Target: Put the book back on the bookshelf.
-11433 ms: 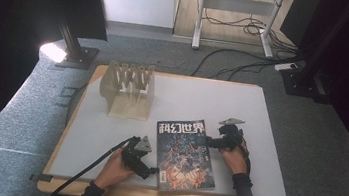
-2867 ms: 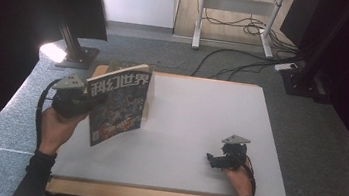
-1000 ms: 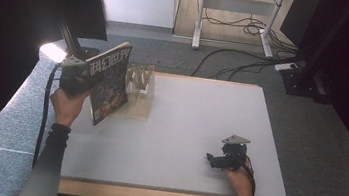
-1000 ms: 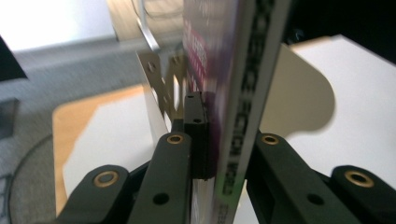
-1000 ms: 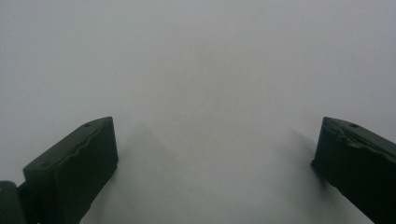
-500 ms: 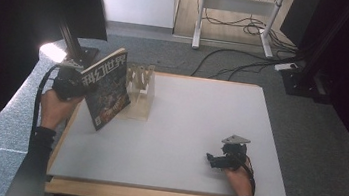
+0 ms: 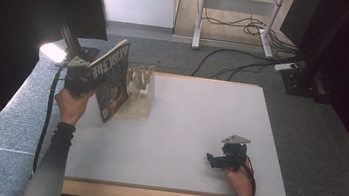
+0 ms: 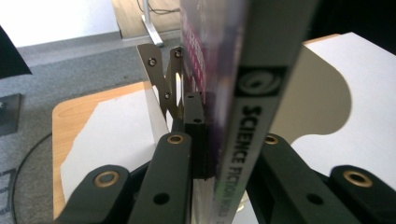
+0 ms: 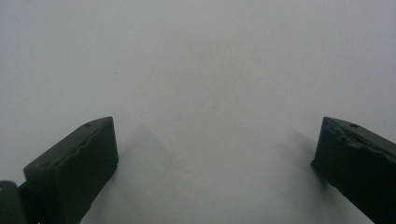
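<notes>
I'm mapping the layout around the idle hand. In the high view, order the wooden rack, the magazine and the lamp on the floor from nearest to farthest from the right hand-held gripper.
1. Wooden rack: far-left part of the table, closest to the right hand-held gripper.
2. Magazine: held upright just left of the rack.
3. Lamp: off the table, far left on the floor.

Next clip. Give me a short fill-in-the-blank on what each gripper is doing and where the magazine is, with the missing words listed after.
1. The left gripper is shut on the ____.
2. The magazine is held upright beside the wooden ____ at the table's far left.
3. The right gripper has its jaws ____ above the bare white table.
4. The right gripper holds ____.

Missing words: magazine; rack; open; nothing
</notes>
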The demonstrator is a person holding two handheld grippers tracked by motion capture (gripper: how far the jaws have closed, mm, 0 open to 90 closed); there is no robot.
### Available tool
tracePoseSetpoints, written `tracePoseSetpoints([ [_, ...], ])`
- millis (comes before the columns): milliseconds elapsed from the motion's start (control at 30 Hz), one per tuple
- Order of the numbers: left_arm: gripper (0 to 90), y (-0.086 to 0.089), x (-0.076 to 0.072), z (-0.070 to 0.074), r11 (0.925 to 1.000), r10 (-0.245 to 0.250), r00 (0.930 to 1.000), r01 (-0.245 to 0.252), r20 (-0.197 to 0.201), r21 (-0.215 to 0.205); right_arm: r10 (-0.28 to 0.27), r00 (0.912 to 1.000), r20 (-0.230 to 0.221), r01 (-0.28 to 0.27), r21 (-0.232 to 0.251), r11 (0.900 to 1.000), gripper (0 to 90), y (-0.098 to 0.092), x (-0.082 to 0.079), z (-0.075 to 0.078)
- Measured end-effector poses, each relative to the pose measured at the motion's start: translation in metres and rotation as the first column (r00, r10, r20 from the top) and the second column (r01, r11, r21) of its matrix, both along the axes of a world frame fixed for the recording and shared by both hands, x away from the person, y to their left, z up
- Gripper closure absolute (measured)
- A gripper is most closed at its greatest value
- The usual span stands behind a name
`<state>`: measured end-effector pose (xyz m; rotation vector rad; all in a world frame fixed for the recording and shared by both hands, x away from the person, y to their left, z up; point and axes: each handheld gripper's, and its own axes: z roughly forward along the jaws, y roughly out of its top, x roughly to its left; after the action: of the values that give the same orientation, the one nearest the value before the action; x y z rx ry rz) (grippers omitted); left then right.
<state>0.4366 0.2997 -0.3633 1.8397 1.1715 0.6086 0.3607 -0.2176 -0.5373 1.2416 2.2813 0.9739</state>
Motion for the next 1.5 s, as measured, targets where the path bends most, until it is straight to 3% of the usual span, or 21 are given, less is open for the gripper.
tracePoseSetpoints([
  [100,81.9,0.004,-0.001,-0.005,0.9998,0.018,0.9998,-0.018,-0.014,0.001,0.000,1.0000,0.001,0.000,-0.001,1.000,0.0,0.000,0.000,0.000],
  [233,79.8,0.015,-0.001,-0.010,0.9992,0.020,0.9994,-0.021,-0.027,-0.035,-0.001,1.0000,0.000,0.001,-0.001,1.000,0.0,0.000,0.000,0.000],
  [367,68.5,0.018,0.001,-0.013,0.9997,0.014,0.9992,-0.014,-0.037,-0.018,-0.001,1.0000,0.000,0.001,-0.002,1.000,0.0,0.000,0.000,0.000],
  [400,59.9,0.019,0.002,-0.013,0.9996,0.013,0.9994,-0.014,-0.033,-0.024,-0.001,1.0000,0.000,0.001,-0.001,1.000,0.0,0.000,0.000,0.000],
  [433,59.9,0.021,0.002,-0.014,0.9996,0.013,0.9993,-0.014,-0.034,-0.025,-0.001,1.0000,0.000,0.001,-0.001,1.000,0.0,0.000,0.000,0.000],
  [500,46.0,0.022,0.001,-0.014,0.9996,0.004,0.9994,-0.005,-0.034,-0.026,0.000,1.0000,0.000,0.000,-0.002,1.000,0.0,0.000,0.000,0.000],
  [533,46.0,0.023,0.001,-0.015,0.9996,-0.001,0.9994,0.000,-0.035,-0.028,0.000,1.0000,0.000,0.000,-0.002,1.000,0.0,0.000,0.000,0.000],
  [633,28.3,0.025,-0.002,-0.014,0.9997,-0.002,0.9998,0.001,-0.018,-0.026,0.001,1.0000,0.001,-0.001,-0.002,1.000,0.0,0.000,0.000,0.000],
  [733,14.5,0.027,-0.006,-0.013,0.9982,-0.017,0.9998,0.017,-0.006,-0.058,0.001,1.0000,0.001,-0.001,-0.002,1.000,0.0,0.000,0.000,0.000],
  [867,12.6,0.029,-0.014,-0.008,0.9942,-0.052,0.9986,0.051,-0.006,-0.095,0.001,1.0000,0.001,-0.001,-0.002,1.000,0.0,0.000,0.000,0.000],
  [1000,9.7,0.030,-0.022,-0.005,0.9922,-0.076,0.9971,0.075,-0.004,-0.099,0.001,1.0000,0.001,-0.001,-0.003,1.000,0.0,0.000,0.000,0.000],
  [1233,4.3,0.030,-0.036,0.000,0.9894,-0.106,0.9943,0.106,0.008,-0.099,0.002,1.0000,0.001,-0.002,-0.003,1.000,0.0,0.000,0.000,0.000],
  [1500,0.0,0.028,-0.056,0.004,0.9905,-0.123,0.9920,0.124,0.029,-0.059,0.001,1.0000,0.000,-0.001,-0.002,1.000,0.0,0.000,0.001,0.000],
])
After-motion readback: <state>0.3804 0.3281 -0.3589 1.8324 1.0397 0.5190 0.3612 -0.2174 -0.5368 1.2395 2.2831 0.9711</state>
